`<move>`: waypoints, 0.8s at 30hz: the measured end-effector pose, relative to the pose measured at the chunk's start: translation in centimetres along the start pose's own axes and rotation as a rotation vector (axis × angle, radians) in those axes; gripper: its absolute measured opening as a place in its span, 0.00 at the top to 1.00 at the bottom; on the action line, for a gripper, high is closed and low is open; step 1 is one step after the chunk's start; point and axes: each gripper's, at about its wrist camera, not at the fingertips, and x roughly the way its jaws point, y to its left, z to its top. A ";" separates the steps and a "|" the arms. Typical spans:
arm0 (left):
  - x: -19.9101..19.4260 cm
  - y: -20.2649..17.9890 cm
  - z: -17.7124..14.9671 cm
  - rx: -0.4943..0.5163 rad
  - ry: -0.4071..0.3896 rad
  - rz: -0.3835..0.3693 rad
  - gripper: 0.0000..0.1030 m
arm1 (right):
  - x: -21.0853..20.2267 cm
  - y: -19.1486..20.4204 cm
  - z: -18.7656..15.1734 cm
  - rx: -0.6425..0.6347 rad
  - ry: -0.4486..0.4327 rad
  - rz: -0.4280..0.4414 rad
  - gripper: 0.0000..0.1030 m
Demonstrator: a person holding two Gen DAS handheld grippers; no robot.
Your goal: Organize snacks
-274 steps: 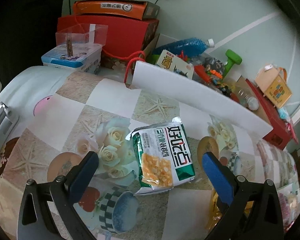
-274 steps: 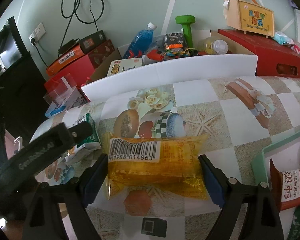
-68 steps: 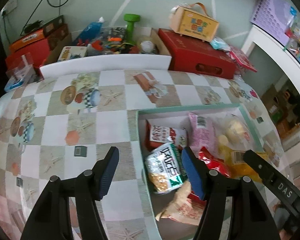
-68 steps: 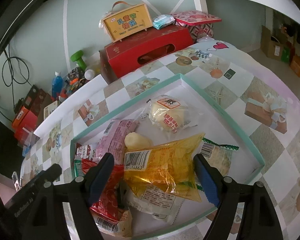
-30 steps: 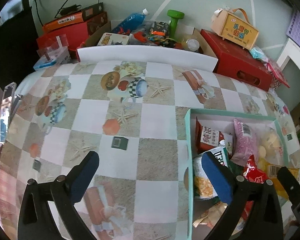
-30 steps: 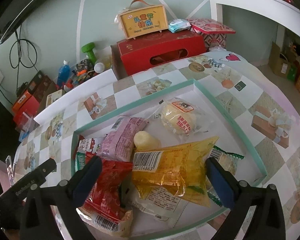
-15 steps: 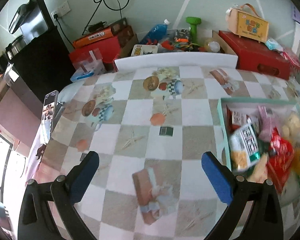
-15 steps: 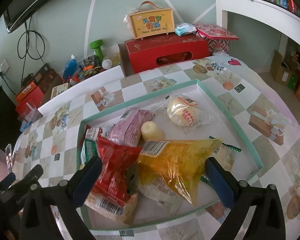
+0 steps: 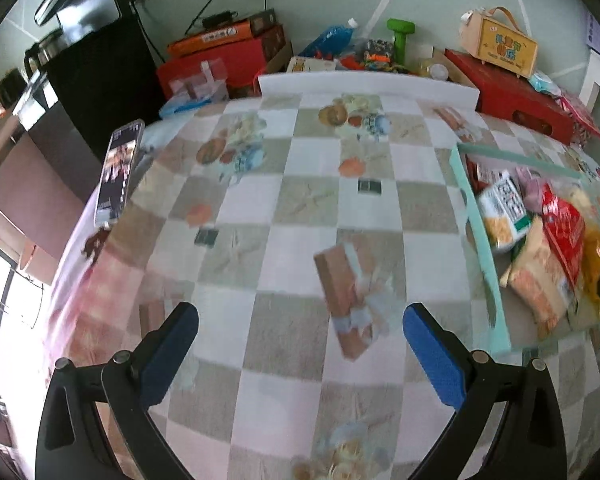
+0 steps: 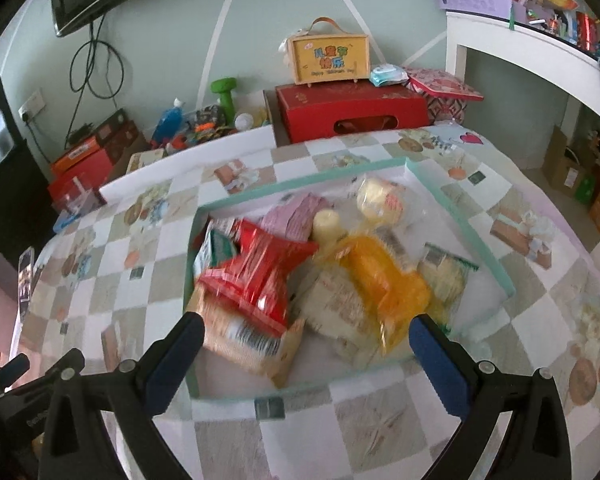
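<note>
The checkered table [image 9: 300, 208] lay bare at centre; snacks [image 10: 284, 280] sat gathered in the tray [image 10: 464, 224], so both grippers [image 9: 300, 344] [image 10: 306, 354] hung spread and empty.

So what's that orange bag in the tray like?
The orange bag is a see-through, crinkly plastic packet, puffed and blurred in this view. It lies tilted among the heap in the teal-rimmed tray, resting on pale packets beneath, with a red bag to its left and a small yellow bun just behind. Neither claw touches it; the right claw hangs open near it.
</note>
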 end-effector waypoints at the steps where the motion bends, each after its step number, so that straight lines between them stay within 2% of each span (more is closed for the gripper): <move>1: 0.1 0.1 -0.4 0.000 0.010 -0.003 0.01 | 0.0 0.2 -0.6 -0.007 0.009 0.000 0.00; 12: 0.1 1.2 -3.6 -0.009 0.061 -0.036 0.01 | -0.9 2.9 -4.4 -0.094 0.042 0.038 0.00; 24: 1.7 2.5 -3.5 -0.046 0.116 -0.034 0.01 | 0.3 3.7 -4.9 -0.110 0.067 0.047 0.00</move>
